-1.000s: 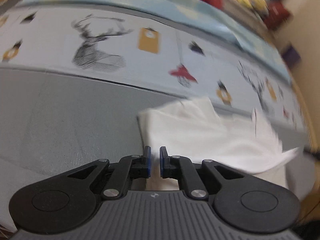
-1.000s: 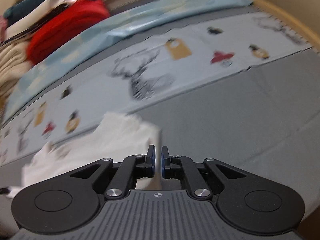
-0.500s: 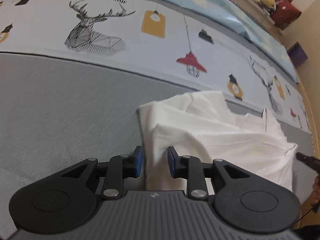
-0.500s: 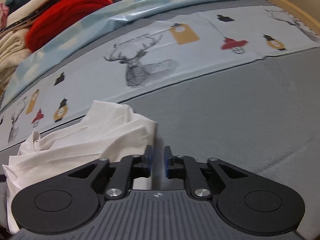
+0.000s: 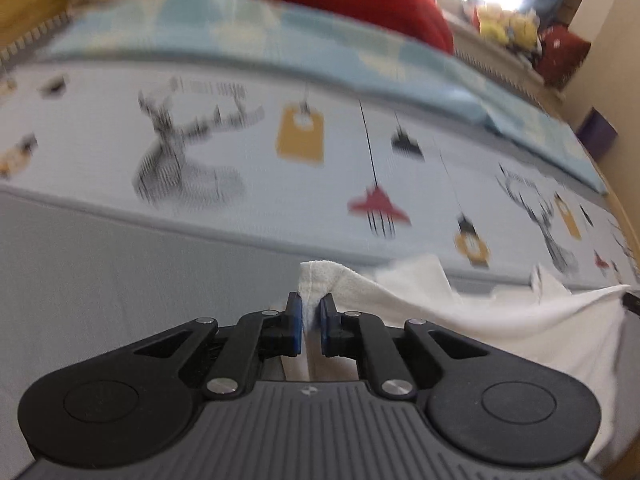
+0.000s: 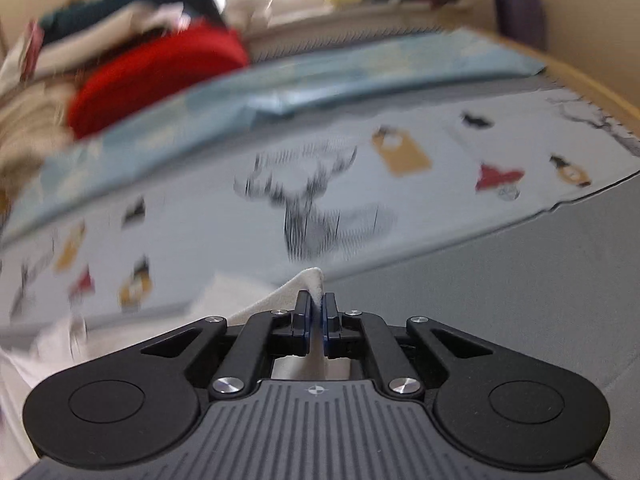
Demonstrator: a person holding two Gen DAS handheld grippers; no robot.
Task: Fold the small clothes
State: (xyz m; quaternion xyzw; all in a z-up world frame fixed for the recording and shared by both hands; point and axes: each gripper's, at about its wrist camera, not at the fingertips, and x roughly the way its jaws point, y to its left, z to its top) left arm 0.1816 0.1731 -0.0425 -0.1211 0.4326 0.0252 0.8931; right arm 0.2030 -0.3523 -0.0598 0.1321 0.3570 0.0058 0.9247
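Note:
A small white garment (image 5: pixel 460 304) lies on a grey bed surface (image 5: pixel 120 280). My left gripper (image 5: pixel 310 312) is shut on one corner of it, and the cloth pokes up between the blue pads. The garment stretches away to the right, lifted off the bed. In the right wrist view my right gripper (image 6: pixel 317 312) is shut on another corner of the white garment (image 6: pixel 256 300), which trails off to the left. Both views are blurred by motion.
A pale sheet printed with deer and lamps (image 5: pixel 280 160) lies behind the garment, with a light blue blanket (image 5: pixel 320 56) beyond it. A red cushion (image 6: pixel 160 76) and piled clothes (image 6: pixel 80 32) sit at the back. A wooden bed frame edge (image 6: pixel 592 88) runs along the right.
Both grippers have closed on corners of the white garment and lifted it off the bed. Half a second ago the left jaws were open around the cloth edge.

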